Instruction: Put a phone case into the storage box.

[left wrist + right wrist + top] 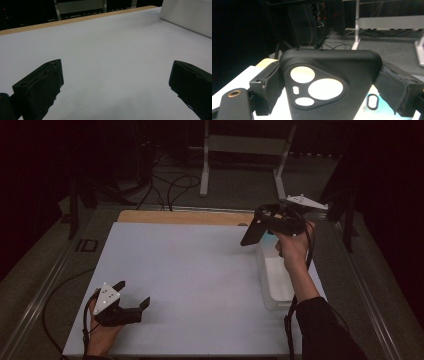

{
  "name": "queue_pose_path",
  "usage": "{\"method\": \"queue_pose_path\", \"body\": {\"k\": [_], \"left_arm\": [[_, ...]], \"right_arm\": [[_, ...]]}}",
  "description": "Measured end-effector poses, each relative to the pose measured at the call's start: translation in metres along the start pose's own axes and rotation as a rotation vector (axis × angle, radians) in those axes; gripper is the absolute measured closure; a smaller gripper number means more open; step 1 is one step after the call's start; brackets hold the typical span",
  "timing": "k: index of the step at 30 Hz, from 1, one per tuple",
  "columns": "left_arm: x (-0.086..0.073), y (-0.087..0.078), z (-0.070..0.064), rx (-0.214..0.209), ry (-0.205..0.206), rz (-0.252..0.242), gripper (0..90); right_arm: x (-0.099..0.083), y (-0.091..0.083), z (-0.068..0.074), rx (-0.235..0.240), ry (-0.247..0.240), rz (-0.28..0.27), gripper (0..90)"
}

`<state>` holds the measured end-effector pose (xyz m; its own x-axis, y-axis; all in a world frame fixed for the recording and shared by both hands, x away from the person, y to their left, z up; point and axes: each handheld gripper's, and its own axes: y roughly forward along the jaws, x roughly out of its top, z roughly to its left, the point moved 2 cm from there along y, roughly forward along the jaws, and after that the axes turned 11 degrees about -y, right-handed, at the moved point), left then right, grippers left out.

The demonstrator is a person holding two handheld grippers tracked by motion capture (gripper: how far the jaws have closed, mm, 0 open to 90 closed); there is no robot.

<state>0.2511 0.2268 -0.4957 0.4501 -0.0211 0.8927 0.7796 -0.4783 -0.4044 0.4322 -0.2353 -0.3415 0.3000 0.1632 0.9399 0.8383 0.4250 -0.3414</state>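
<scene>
**Q:** High view first: where are your tongs?

**Me:** My left tongs [134, 294] sit low at the near left corner of the bench [190, 280], my left hand [102, 335] under them, jaws spread wide with nothing between. My right tongs [257, 227] are raised over the far right of the bench, above the far end of a clear plastic bin [274, 280] that stands along the right edge. My right hand [292, 247] grips the handle.

**Q:** And what do the right tongs carry?

**Me:** A black phone case [329, 85]. In the right gripper view it stands upright between my two jaws, pinched from both sides, its camera cut-out facing the lens with two large round holes, an oval one and a small slot. In the high view the phone case [250, 232] hangs slanted down toward the bench from the tongs.

**Q:** What does the left gripper view give?

**Me:** My two jaws far apart over bare white bench surface [112, 57], the wooden far edge [75, 21], and the bin's pale wall [187, 17] at upper right, well apart from the jaws.

**Q:** Anything hard to make out?

**Me:** The case's lower end is cut off at the bottom of the right gripper view. A small ring-shaped thing [372, 101] shows beside it on a pale surface; I can't tell what it is. What the bin holds is too washed out to read. The room beyond the bench is dark.
</scene>
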Motion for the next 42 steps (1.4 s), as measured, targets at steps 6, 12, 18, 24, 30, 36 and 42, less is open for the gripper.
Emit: {"method": "queue_pose_path", "body": {"k": [6,12,18,24,30,36,42], "left_arm": [[0.000,0.000,-0.001,-0.001,0.001,0.002,0.1],[0.000,0.000,0.000,-0.006,-0.005,-0.001,0.1],[0.000,0.000,0.000,-0.005,-0.006,-0.001,0.1],[0.000,0.000,0.000,-0.004,-0.006,-0.001,0.1],[0.000,0.000,-0.001,-0.005,-0.007,0.000,0.1],[0.000,0.001,-0.001,-0.005,-0.009,0.001,0.1],[-0.001,0.001,-0.001,-0.006,-0.003,0.005,0.1]], "right_arm": [[0.003,-0.002,-0.007,-0.055,-0.018,0.012,13.6],[0.000,-0.002,-0.016,-0.100,-0.007,0.027,13.5],[-0.002,-0.002,-0.023,-0.147,-0.017,0.050,13.5],[-0.004,-0.001,-0.027,-0.182,-0.032,0.069,13.5],[-0.006,0.000,-0.033,-0.216,-0.037,0.090,13.5],[-0.010,0.002,-0.037,-0.238,-0.040,0.112,13.5],[-0.013,0.003,-0.040,-0.258,-0.044,0.132,13.5]]}}
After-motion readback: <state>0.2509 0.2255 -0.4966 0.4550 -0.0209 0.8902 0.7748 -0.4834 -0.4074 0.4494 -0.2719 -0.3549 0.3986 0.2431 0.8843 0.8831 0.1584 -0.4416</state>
